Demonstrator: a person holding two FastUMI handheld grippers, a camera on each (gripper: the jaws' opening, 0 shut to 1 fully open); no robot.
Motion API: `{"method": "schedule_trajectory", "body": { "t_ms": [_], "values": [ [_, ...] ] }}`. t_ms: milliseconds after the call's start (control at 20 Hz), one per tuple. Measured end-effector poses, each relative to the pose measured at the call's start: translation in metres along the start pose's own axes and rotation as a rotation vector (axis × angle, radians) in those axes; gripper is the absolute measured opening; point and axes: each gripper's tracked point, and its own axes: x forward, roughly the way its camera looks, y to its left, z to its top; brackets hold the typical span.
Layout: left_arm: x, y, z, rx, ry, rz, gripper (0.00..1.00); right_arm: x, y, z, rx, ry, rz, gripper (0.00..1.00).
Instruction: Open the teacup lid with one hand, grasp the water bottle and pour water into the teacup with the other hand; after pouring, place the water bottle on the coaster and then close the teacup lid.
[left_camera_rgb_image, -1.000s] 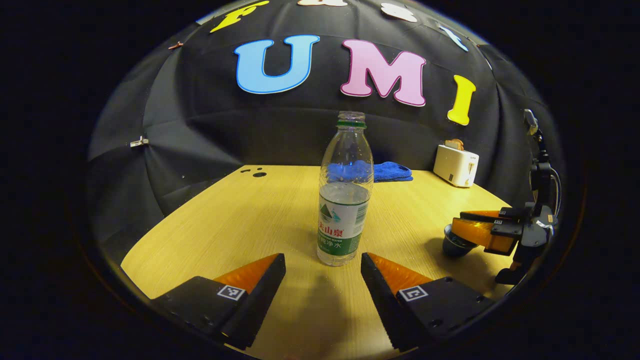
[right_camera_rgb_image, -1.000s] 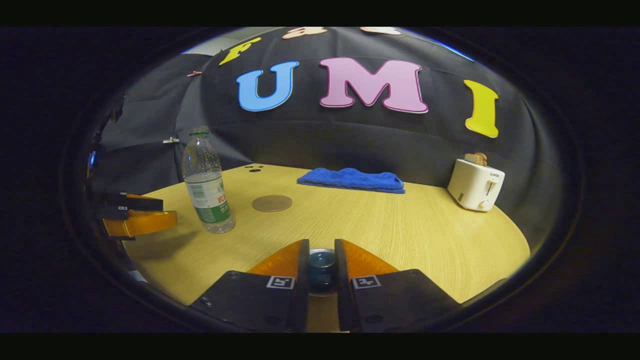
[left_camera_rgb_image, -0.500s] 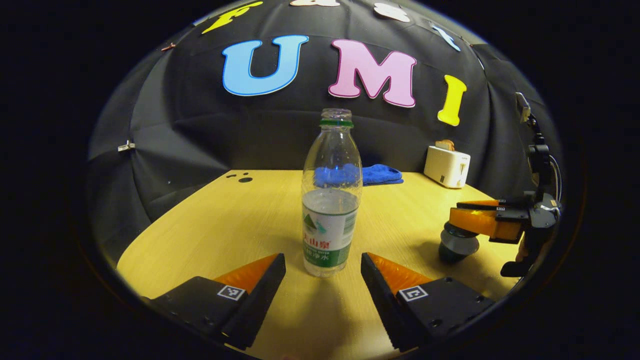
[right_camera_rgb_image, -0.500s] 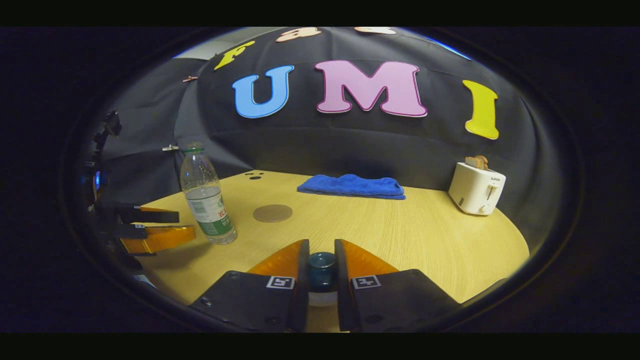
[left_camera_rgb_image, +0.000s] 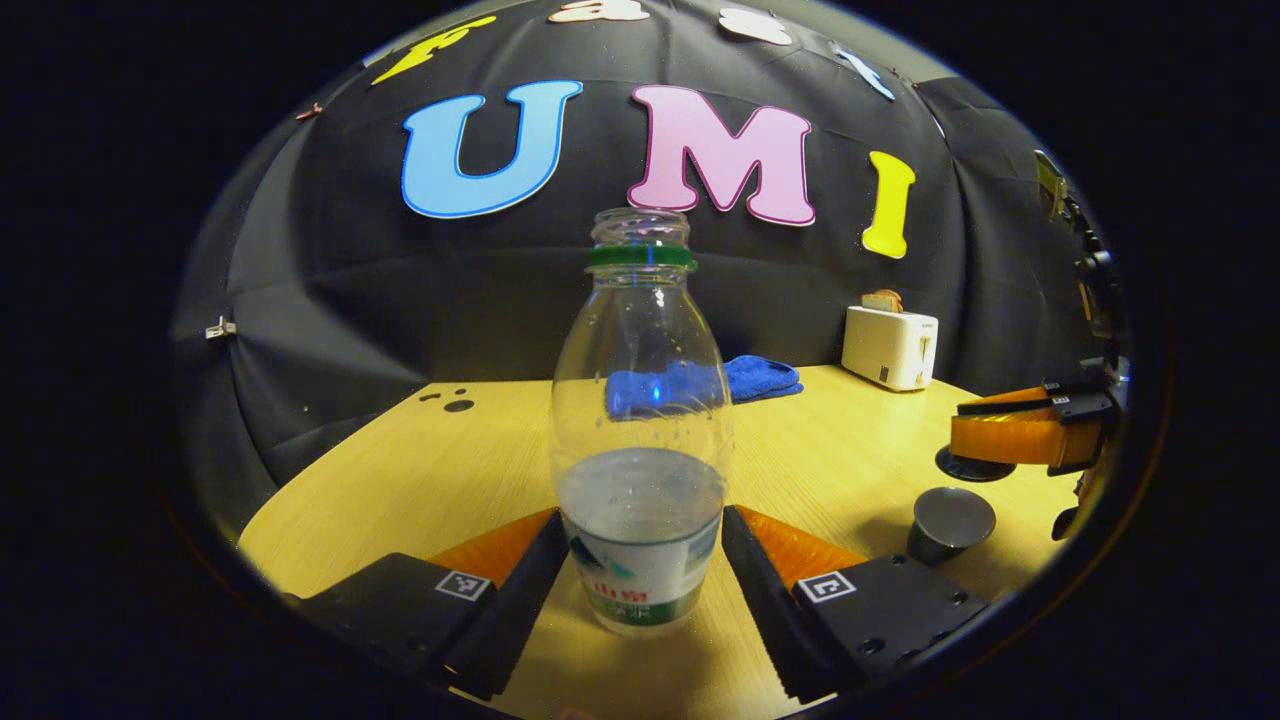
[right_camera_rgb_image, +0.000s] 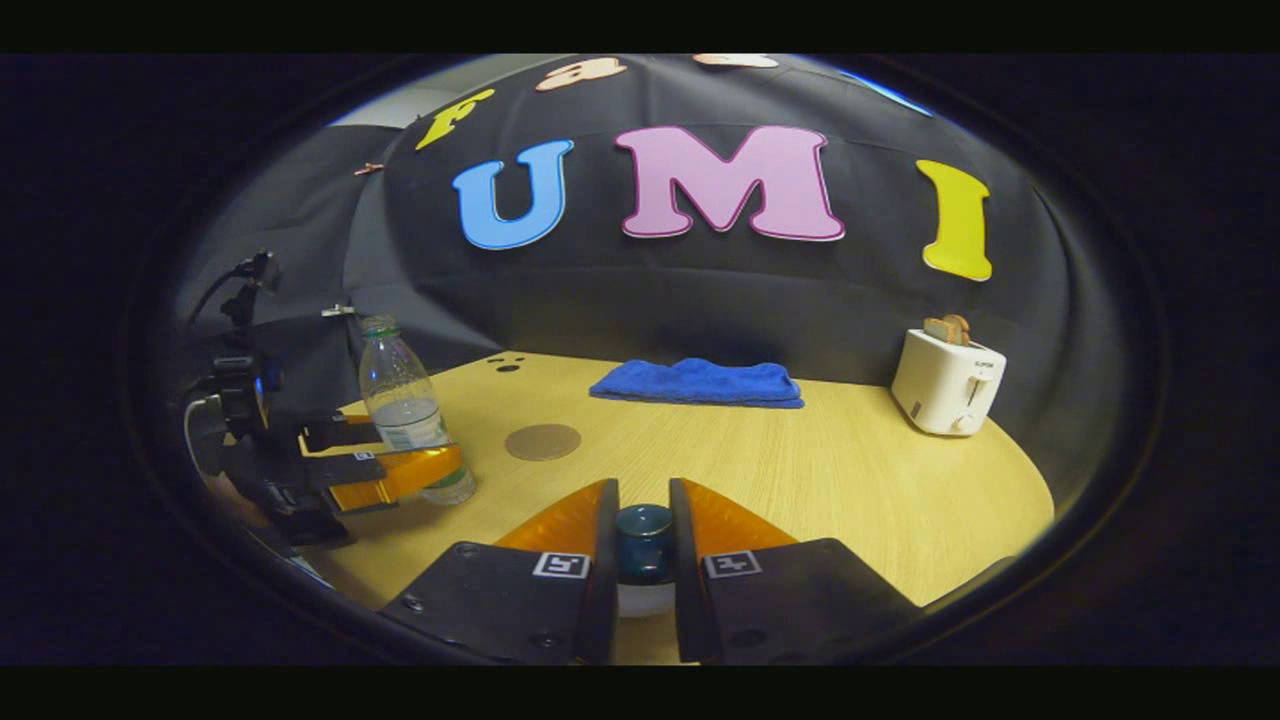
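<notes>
Water bottle (left_camera_rgb_image: 640, 440): uncapped, upright on table (left_camera_rgb_image: 440, 470), flanked by spread left gripper (left_camera_rgb_image: 645, 590). Teacup lid (right_camera_rgb_image: 643, 527): clamped in right gripper (right_camera_rgb_image: 643, 535), lifted clear of teacup (left_camera_rgb_image: 948, 522).

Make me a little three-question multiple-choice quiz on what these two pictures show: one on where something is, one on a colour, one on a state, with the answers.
1. Where is the water bottle?
A. on the coaster
B. between the left gripper's fingers
C. beside the toaster

2. What colour is the cloth at the table's back?
A. blue
B. red
C. white

3. How is the teacup?
A. lidded
B. tipped over
C. uncovered, its lid held by the right gripper

Answers: 1 B, the fingers flank the bottle; the coaster is bare. 2 A, clearly blue. 3 C, the lid sits clamped between the fingers, away from the cup.
</notes>
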Motion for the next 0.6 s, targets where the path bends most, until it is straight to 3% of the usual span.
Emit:
{"method": "schedule_trajectory", "body": {
  "t_ms": [250,350,400,600],
  "values": [
    [0.012,-0.002,0.014,-0.005,-0.029,-0.015,0.95,-0.010,-0.015,0.001,0.010,0.006,-0.026,0.27],
    [0.013,0.002,0.016,-0.003,-0.032,-0.003,0.90,-0.014,-0.019,0.001,0.019,0.009,-0.034,0.27],
    [0.013,0.002,0.016,-0.009,-0.032,-0.004,0.83,-0.016,-0.022,0.001,0.023,0.010,-0.038,0.27],
    [0.011,0.002,0.016,-0.018,-0.006,0.005,0.78,-0.025,-0.033,-0.001,0.030,0.016,-0.056,0.27]
  ]
}}
